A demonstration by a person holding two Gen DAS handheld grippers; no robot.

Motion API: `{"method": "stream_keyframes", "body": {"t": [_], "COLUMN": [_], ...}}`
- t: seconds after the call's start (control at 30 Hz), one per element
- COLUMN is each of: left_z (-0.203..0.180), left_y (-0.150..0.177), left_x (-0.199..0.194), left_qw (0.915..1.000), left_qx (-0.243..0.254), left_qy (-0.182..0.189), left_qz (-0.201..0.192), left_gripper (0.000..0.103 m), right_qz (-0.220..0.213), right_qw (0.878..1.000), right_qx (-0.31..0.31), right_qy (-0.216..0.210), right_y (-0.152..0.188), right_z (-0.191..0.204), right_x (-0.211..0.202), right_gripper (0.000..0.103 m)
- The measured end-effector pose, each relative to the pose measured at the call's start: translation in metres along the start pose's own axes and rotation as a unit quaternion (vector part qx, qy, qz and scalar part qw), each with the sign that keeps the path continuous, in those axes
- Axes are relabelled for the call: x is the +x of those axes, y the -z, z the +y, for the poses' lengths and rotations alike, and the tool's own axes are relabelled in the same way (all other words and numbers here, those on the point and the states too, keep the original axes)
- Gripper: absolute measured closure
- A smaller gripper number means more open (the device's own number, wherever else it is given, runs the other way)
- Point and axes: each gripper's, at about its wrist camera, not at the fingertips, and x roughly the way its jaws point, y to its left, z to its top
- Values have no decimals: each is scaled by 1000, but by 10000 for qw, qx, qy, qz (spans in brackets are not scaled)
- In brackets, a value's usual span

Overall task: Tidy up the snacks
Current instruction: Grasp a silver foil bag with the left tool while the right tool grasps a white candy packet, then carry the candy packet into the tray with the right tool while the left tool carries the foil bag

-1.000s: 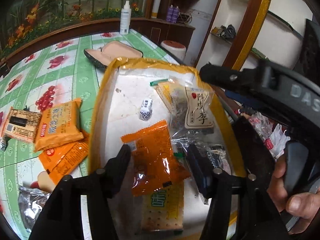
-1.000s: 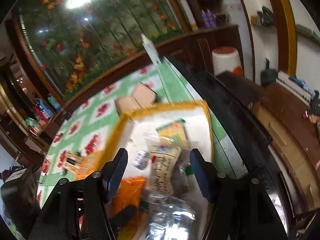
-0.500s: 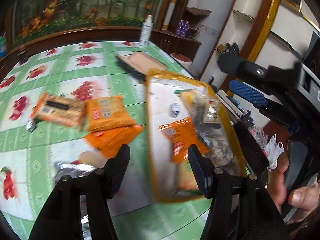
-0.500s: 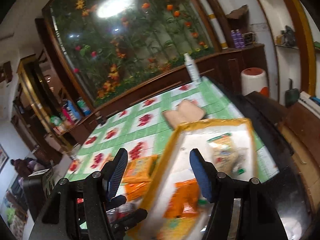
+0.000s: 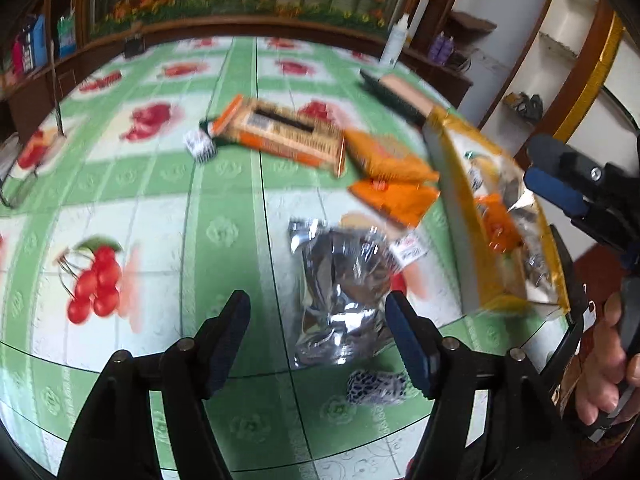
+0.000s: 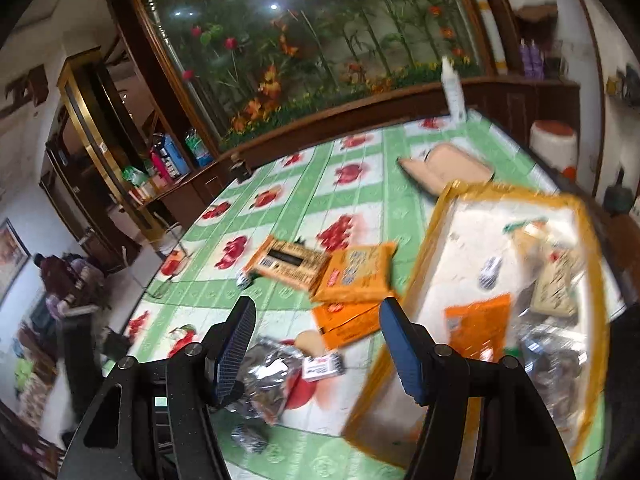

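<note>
Now my left gripper hung over the table with its jaws apart and nothing in them; they had just been opening. A silver pouch lay flat beneath and between the two fingers, untouched, with a small spotted sweet near the right one. Beyond it lay two orange packets overlapping, then a tan cracker pack with a tiny wrapped sweet at its left end. To the right stood the yellow-rimmed tray, holding several snacks already. My right gripper also stood apart and empty, above the table just left of the tray; the pouch showed low between its fingers and the orange packets farther off. My right hand showed at the edge of the left view. A green-and-white cloth printed with red fruit covered the table; behind it ran dark wood trim, a flowered glass panel and a white bottle.
</note>
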Motion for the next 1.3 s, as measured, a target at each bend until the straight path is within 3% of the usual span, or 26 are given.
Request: {"method": "stream_keyframes", "body": {"t": [0.13, 0.3, 0.37, 0.4, 0.43, 0.53, 0.63, 0.73, 0.87, 1.3], "left_z": [-11, -18, -18, -18, -16, -2, 28, 63, 89, 87], "left_y": [-1, -8, -10, -11, -12, -17, -18, -20, -17, -17], "left_x": [8, 24, 30, 29, 29, 25, 18, 10, 4, 3], "left_qw": [9997, 9994, 9987, 9988, 9988, 9970, 9960, 9927, 9935, 9945], "left_qx": [221, 265, 305, 294, 272, 144, -118, -389, -646, -582], "left_qy": [-142, -223, -396, -402, -407, -746, -861, -1095, -862, -796], "left_qz": [18, 51, 79, 7, -22, -117, -216, -318, -371, -362], "left_gripper": [20, 20, 26, 33, 47, 47, 47, 47, 47, 47], "right_qz": [120, 198, 236, 265, 283, 396, 575, 830, 1185, 1678], "right_qw": [9999, 9997, 9996, 9995, 9995, 9991, 9978, 9945, 9899, 9656], "right_qx": [-56, -132, -145, -144, -143, -117, -324, -636, -749, -1654], "right_qy": [94, 45, 22, -9, -18, -75, -110, 28, 199, 1096], "right_y": [3, 6, 8, 9, 9, 11, 16, 26, 34, 42], "right_z": [3, 7, 7, 8, 8, 10, 19, 30, 30, 46], "right_x": [4, 2, 3, 4, 4, 10, 21, 37, 62, 100], "right_gripper": [34, 34, 34, 34, 34, 34, 34, 49, 53, 57]}}
